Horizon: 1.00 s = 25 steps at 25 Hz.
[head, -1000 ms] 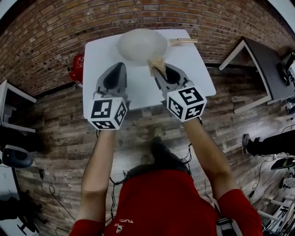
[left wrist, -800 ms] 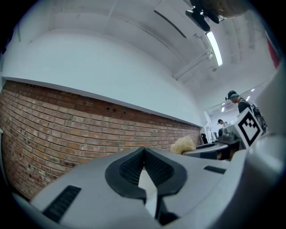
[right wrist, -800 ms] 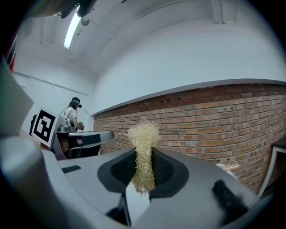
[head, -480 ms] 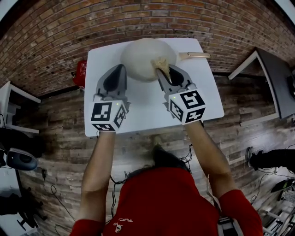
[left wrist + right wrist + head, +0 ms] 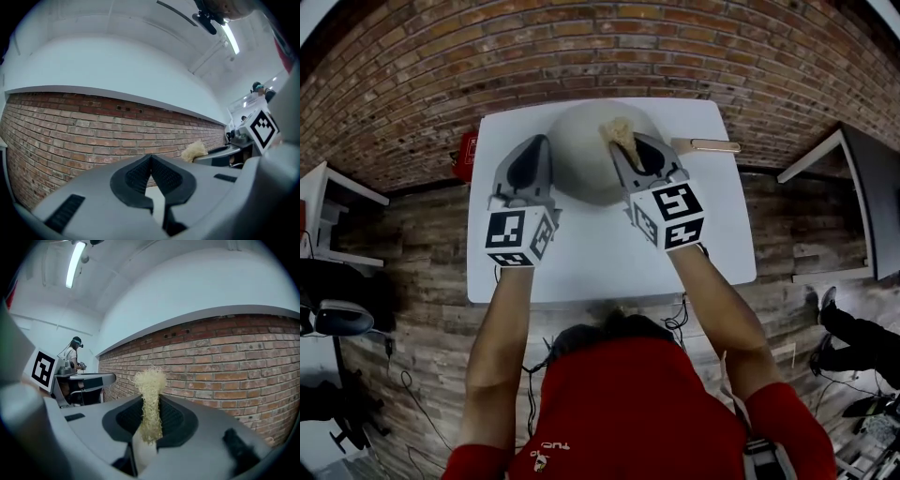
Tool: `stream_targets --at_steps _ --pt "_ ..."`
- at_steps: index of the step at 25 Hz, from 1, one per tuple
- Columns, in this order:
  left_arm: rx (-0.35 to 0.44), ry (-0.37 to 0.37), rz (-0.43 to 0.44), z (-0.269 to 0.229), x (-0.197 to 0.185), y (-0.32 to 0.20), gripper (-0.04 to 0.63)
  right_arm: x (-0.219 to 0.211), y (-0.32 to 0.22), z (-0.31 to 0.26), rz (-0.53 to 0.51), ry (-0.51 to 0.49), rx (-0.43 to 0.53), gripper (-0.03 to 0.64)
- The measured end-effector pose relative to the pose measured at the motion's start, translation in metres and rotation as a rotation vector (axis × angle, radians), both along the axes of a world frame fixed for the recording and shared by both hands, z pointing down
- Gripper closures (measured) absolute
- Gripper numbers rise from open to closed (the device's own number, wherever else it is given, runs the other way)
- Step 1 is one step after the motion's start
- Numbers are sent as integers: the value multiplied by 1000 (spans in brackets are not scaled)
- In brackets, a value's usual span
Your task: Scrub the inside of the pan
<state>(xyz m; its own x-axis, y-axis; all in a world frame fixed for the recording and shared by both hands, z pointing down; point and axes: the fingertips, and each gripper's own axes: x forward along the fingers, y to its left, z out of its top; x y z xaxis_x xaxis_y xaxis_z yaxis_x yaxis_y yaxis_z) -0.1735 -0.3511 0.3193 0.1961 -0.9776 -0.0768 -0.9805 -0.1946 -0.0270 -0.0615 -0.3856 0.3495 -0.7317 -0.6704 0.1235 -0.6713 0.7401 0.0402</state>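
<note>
Right gripper (image 5: 622,148), pinching the scrubber (image 5: 617,129), had advanced from the near rim of the pan (image 5: 577,167) to over its inside, apparently ready to scrub; left gripper (image 5: 540,142), pressed together and empty, sat at the pan's left edge.

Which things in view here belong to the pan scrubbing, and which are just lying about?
Part of the job:
- pale round pan with a wooden handle
- tan fibrous scrubber, clamped in the right gripper
- white table under the pan

Not in use:
- left gripper, shut on nothing
- red object beside the table's left edge
</note>
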Motion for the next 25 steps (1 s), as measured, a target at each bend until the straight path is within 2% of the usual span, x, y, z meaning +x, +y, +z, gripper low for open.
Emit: stream_targets --at_steps 4,9,14,25 --pt "-7 -13 -20 4 -9 -22 581 -12 -28 3 3 15 -31 531" --pt "-9 -16 -4 10 -19 -42 581 -31 -52 15 22 67 -89 531" --pt "-8 -15 11 18 -34 -65 581 -53 -78 43 54 137 -181 531" --pt "-37 -7 52 44 -63 -103 581 -97 -127 122 69 366 -364 531"
